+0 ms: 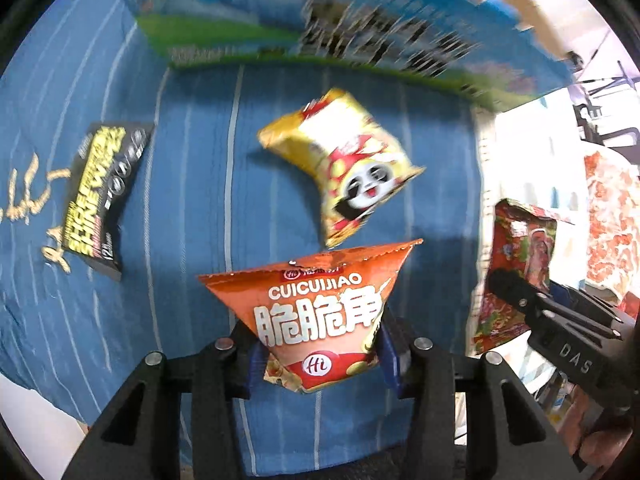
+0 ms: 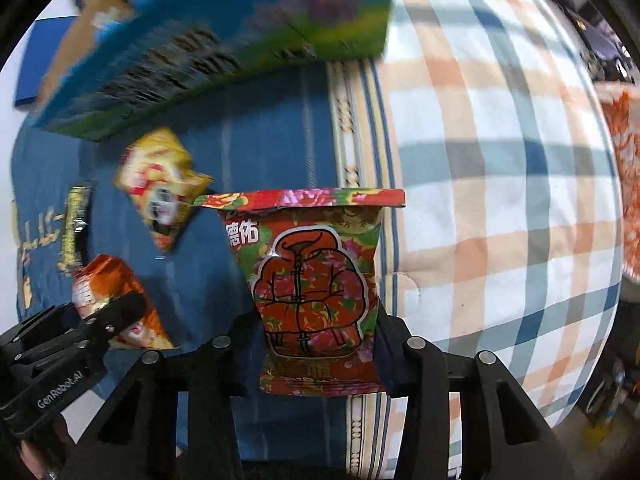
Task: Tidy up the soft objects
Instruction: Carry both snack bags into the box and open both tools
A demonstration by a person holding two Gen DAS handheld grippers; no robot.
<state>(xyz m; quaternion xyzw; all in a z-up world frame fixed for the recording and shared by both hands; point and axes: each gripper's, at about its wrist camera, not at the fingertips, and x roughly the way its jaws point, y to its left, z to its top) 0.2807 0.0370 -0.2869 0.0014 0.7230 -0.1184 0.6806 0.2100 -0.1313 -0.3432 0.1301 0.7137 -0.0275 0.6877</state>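
My left gripper [image 1: 320, 356] is shut on an orange snack bag [image 1: 316, 308] and holds it above the blue cloth [image 1: 192, 216]. My right gripper [image 2: 320, 356] is shut on a red floral snack bag [image 2: 312, 280], held upright. A yellow panda snack bag [image 1: 344, 164] lies on the blue cloth ahead, also in the right wrist view [image 2: 160, 188]. A black wipes pack [image 1: 100, 192] lies to the left. The right gripper and its floral bag [image 1: 516, 268] show at the right of the left wrist view. The left gripper and orange bag [image 2: 116, 300] show at the lower left of the right view.
A large blue and green cardboard box [image 1: 320, 28] stands at the far side of the cloth, also in the right wrist view [image 2: 224, 36]. A plaid cloth [image 2: 500, 184] covers the surface to the right. An orange-patterned fabric [image 1: 612, 224] lies at the far right.
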